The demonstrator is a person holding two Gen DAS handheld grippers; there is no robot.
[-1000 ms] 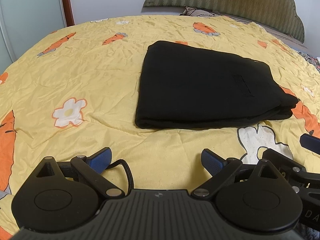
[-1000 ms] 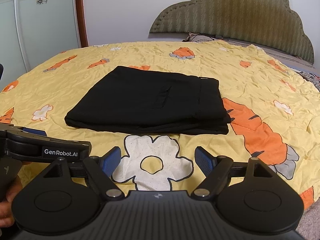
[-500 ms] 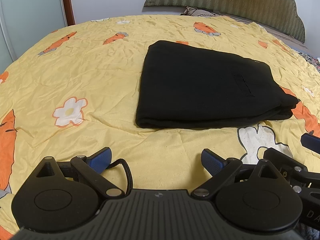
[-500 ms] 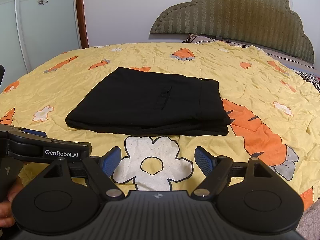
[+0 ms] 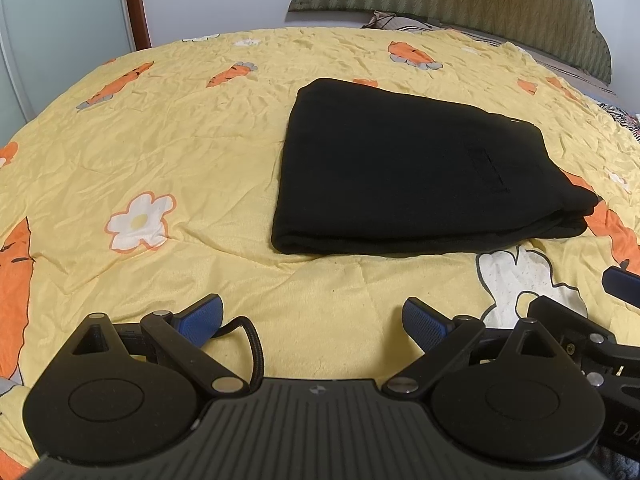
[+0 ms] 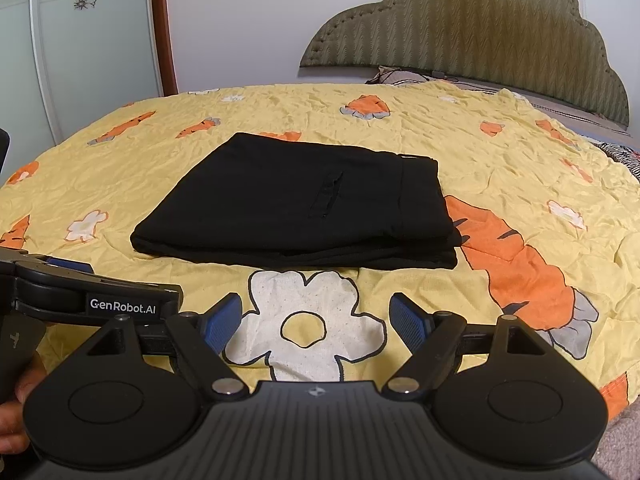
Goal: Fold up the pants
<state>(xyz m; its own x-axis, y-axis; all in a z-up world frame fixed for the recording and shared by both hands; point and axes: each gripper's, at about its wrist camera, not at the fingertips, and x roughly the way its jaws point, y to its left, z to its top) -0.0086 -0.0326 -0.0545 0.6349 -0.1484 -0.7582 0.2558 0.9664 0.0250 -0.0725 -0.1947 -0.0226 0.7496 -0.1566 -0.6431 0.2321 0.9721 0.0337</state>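
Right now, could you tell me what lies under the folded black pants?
The black pants rest on the yellow carrot-print quilt. An orange carrot print runs partly beneath their right edge. Whatever print lies under the middle is covered and cannot be seen.

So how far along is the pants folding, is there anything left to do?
Looks essentially done: the black pants lie folded into a compact stack on the yellow quilt. Nothing is in hand; the left gripper and right gripper both sit open, short of the pants. At most, squaring the layered edges remains.

The headboard [image 5: 460, 4] is cut off by the picture's top edge.
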